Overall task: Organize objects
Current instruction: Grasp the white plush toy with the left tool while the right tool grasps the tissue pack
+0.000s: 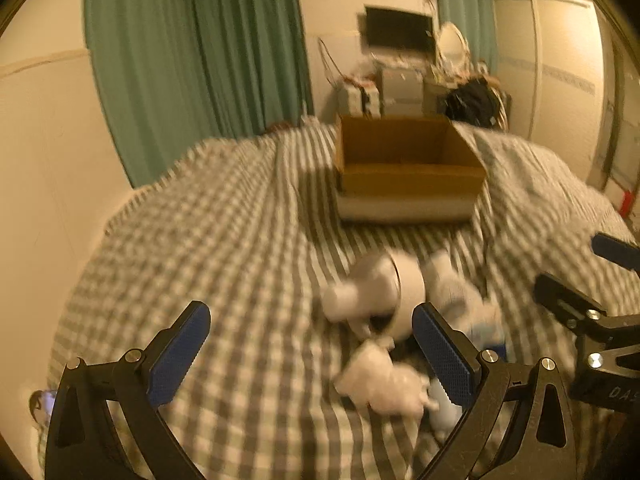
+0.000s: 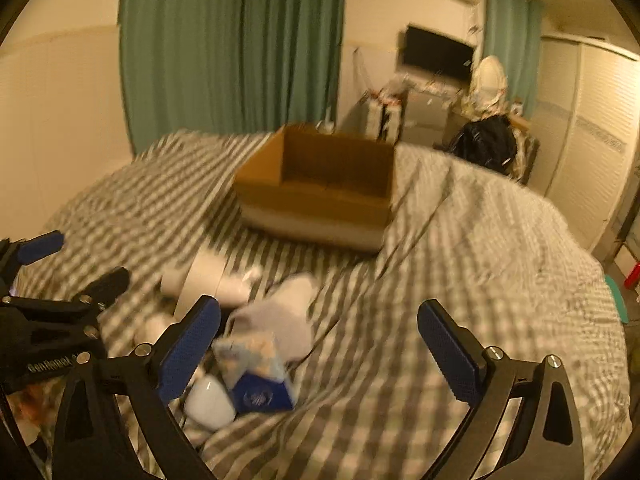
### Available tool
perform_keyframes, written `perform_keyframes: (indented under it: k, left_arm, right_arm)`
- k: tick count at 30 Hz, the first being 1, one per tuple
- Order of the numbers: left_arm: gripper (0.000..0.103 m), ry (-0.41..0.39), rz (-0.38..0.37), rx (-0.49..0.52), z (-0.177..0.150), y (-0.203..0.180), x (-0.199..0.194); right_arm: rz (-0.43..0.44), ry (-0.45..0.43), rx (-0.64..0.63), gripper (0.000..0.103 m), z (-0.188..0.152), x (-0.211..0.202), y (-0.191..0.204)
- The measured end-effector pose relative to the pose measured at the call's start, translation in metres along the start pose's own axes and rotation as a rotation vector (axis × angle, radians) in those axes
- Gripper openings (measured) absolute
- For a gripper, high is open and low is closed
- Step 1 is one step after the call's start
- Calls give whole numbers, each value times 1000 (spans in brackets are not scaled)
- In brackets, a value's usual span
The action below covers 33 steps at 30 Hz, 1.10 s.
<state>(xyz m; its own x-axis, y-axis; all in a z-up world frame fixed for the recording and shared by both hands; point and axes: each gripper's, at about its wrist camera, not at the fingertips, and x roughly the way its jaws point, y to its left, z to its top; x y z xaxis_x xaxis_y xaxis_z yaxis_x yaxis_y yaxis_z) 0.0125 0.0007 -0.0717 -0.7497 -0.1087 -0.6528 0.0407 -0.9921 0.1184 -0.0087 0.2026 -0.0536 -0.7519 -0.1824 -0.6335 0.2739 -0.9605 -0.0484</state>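
Note:
An open cardboard box (image 1: pixel 408 168) stands on the checked bedspread (image 1: pixel 224 248); it also shows in the right wrist view (image 2: pixel 320 196). In front of it lies a blurred pile: a white roll-like object (image 1: pixel 396 288), crumpled white plastic (image 1: pixel 384 384), a blue packet (image 2: pixel 260 384), a white bag (image 2: pixel 288 316) and a white rounded object (image 2: pixel 210 402). My left gripper (image 1: pixel 310 356) is open and empty, just left of the pile. My right gripper (image 2: pixel 320 350) is open and empty, with its left finger (image 2: pixel 188 352) over the pile.
Green curtains (image 1: pixel 196 56) hang behind the bed. A dark screen (image 1: pixel 400 32), cluttered furniture and a black bag (image 1: pixel 472 102) stand beyond the box. White wardrobe doors (image 2: pixel 592 128) line the right wall. The bedspread (image 2: pixel 480 280) spreads wide to the right.

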Motion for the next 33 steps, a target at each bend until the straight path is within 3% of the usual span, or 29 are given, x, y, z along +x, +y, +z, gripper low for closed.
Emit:
perform_keyframes:
  k: [3,5,9,10,12,13,17,26,32,33]
  left_arm:
    - [102,82,-7,34,-17,-11,21]
    - [102,137,-60,44,-27,-17,33]
    - [98,185,-115,87,-34,-28,44]
    - [95,202,-133,95,-35,-31,48]
    - [70,242,-164,104,-38,-36,57]
    - [68,255,-180,108,-39,-38,60]
    - [68,219,-194,77,-36,-32,53]
    - [68,123,-85,-20,-19,15,24]
    - [68,125,-87,-38,-21,25,21]
    - [68,123,-89,-34,-20,24,23]
  right_arm:
    - [42,80,-2,93,-10,21,3]
    - [56,122,4,93,-15,31,3]
    - [59,149,1,93,-22,42,2]
    - [58,154,1,93,-22,42,3]
    - [56,159,1,91,-22,45,3]
    - [56,160,0,91,-23,45,5]
    - [57,161,-6,90,-23,44,6]
    - [101,205,-39,85,-27,54,21]
    - [128,288,-78,54,-34,75,35]
    - [136,291,-80,53,-34,76,35]
